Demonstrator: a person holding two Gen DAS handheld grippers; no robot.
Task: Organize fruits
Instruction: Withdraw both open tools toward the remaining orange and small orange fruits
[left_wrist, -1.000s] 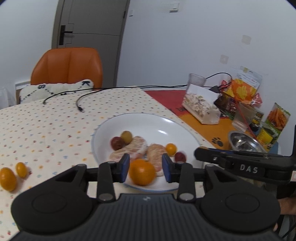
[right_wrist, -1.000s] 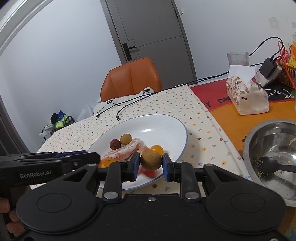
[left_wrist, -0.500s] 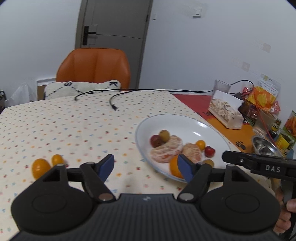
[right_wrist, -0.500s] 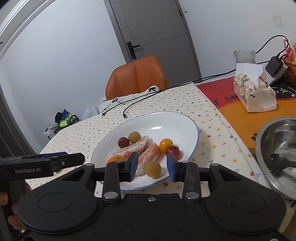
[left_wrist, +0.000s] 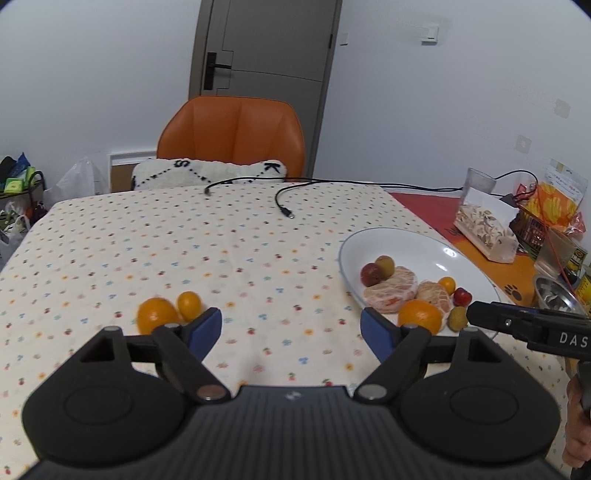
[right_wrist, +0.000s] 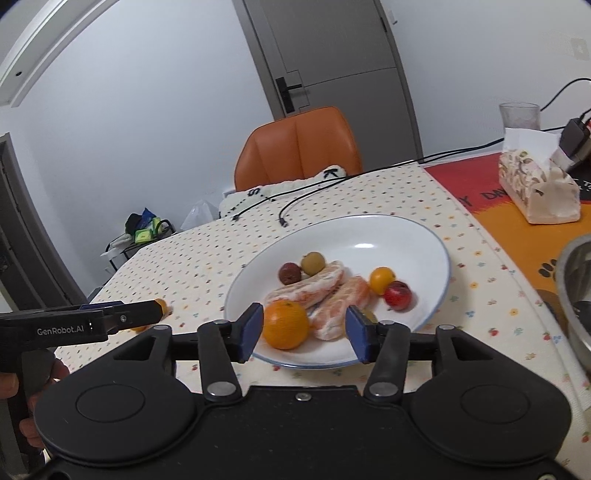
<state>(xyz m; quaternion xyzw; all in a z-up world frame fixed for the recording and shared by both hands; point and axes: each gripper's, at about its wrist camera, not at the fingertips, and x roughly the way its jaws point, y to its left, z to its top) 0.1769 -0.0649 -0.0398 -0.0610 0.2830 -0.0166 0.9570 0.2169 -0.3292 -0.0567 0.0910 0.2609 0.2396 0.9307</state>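
Note:
A white plate (left_wrist: 406, 236) (right_wrist: 424, 229) holds two peeled tangerines (right_wrist: 310, 286), an orange (left_wrist: 420, 316) (right_wrist: 286, 324) and several small round fruits. Two orange fruits (left_wrist: 157, 319) lie loose on the dotted tablecloth to the plate's left. My left gripper (left_wrist: 291, 328) hovers over bare cloth between them and the plate, its jaws opening with nothing between them. My right gripper (right_wrist: 304, 330) is at the plate's near rim, jaws opening. The orange lies in the plate just beyond its fingertips, unpressed. A small brownish fruit (right_wrist: 369, 315) peeks from behind its right finger.
A tissue box (right_wrist: 535, 188), a glass (right_wrist: 519, 114) and snack packets (left_wrist: 554, 206) stand at the right on an orange mat. A steel bowl (right_wrist: 576, 295) sits at the right edge. Black cables (left_wrist: 284, 206) cross the far cloth. An orange chair (left_wrist: 232, 136) stands behind the table.
The left gripper let go of the orange in the plate, opened wide and swung left. The right gripper let go of the brownish fruit in the plate and opened.

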